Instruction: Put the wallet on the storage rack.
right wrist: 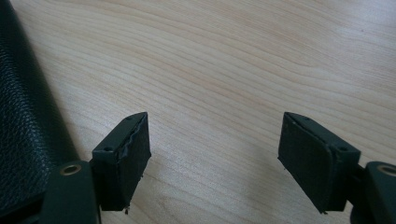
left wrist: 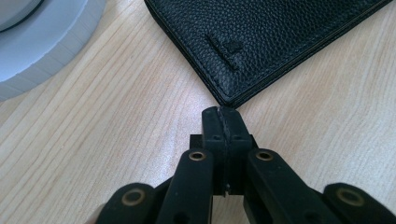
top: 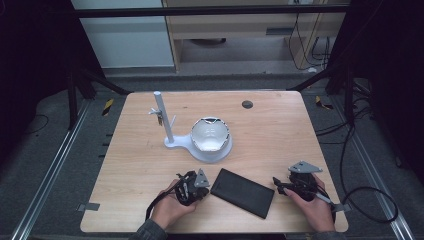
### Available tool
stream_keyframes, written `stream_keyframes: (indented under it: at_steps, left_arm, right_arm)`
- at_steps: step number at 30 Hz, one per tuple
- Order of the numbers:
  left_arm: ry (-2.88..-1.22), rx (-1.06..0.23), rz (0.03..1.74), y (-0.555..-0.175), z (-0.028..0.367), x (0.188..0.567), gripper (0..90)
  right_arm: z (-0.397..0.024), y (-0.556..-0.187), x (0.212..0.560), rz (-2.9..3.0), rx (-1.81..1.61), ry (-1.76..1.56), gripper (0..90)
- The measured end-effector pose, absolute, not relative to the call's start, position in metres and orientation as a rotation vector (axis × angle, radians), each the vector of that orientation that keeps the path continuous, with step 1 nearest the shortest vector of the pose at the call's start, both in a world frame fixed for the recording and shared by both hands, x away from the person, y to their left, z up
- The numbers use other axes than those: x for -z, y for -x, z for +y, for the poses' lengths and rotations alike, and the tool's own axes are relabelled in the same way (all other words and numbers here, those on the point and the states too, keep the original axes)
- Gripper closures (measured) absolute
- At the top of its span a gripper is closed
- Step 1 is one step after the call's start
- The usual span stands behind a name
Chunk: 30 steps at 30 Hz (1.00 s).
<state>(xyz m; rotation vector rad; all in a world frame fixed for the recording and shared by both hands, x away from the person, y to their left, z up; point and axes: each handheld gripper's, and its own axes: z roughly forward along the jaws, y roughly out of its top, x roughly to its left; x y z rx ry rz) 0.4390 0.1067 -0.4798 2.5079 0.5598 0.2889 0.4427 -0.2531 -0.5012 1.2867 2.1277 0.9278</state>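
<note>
Up close, left claw (left wrist: pixel 222 112) pressed closed at wallet (left wrist: pixel 261 42) corner.

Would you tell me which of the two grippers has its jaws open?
The right gripper: its jaws stand wide apart over bare wood. The left gripper has its jaws pressed together at the corner of the black wallet.

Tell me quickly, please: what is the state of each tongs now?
Left tongs: closed, holding nothing, tips at the corner of the black wallet.
Right tongs: open, empty, over the bare table.
</note>
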Motion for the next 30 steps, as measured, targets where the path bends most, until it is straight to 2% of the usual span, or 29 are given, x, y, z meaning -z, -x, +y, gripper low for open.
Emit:
stream_keyframes:
  at_steps: [19, 24, 30]
  left_arm:
    - [-2.463, -0.270, 0.571, -0.441, 0.109, 0.478, 89.8]
    - [-2.411, -0.263, 0.591, -0.442, 0.111, 0.474, 89.8]
    - [-2.358, -0.247, 0.616, -0.446, 0.111, 0.467, 89.5]
  right_arm:
    - [-0.245, -0.438, 0.494, 2.132, -0.974, -1.252, 25.2]
    - [-0.230, -0.431, 0.486, 2.177, -1.049, -1.192, 22.9]
    - [-0.195, -0.417, 0.474, 2.283, -1.130, -1.069, 15.9]
